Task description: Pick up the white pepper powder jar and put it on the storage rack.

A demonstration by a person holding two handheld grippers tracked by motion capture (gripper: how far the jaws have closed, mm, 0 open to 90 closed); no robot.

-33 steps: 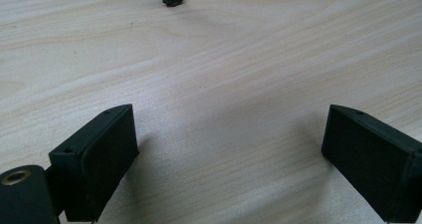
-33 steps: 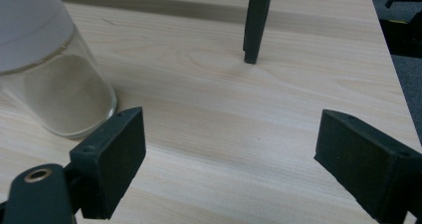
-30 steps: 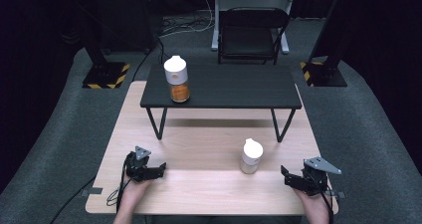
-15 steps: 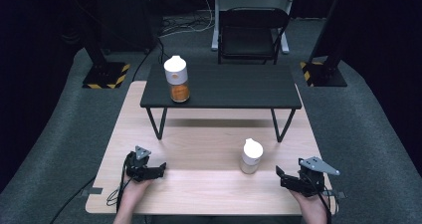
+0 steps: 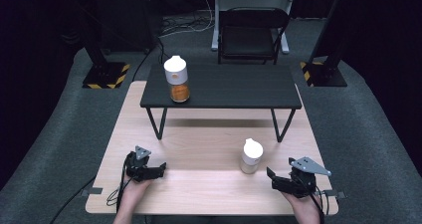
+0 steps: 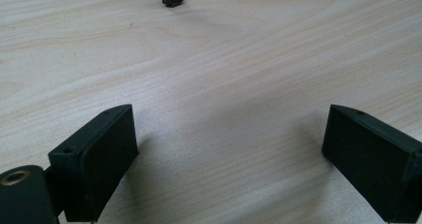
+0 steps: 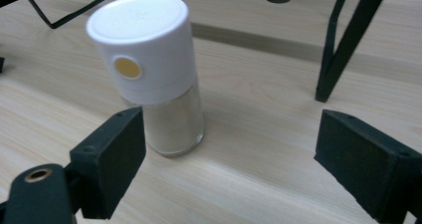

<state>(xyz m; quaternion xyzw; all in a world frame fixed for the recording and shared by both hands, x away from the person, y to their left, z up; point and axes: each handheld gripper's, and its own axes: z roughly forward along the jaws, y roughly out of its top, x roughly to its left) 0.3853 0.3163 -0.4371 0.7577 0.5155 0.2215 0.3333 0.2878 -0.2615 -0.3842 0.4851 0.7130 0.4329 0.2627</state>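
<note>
A glass jar of pale powder with a white cap [image 5: 252, 156] [image 7: 156, 74] stands upright on the wooden table [image 5: 199, 184], right of centre. My right gripper [image 5: 273, 179] [image 7: 229, 169] rests open just to its right, jaws wide apart and empty, the jar a little ahead of the left jaw. A second white-capped jar with orange contents [image 5: 177, 79] stands at the left end of the low black table [image 5: 239, 87]. Near the wooden table's front left, my left gripper [image 5: 158, 168] [image 6: 229, 164] lies open over bare wood.
The low black table stands on thin metal legs [image 7: 343, 40] across the far half of the wooden table. A black chair [image 5: 252, 35] and stand bases with striped tape [image 5: 105, 75] sit on the grey floor beyond.
My right gripper has crept a little to the left, toward the pale jar. The left gripper and both jars have stayed put.
</note>
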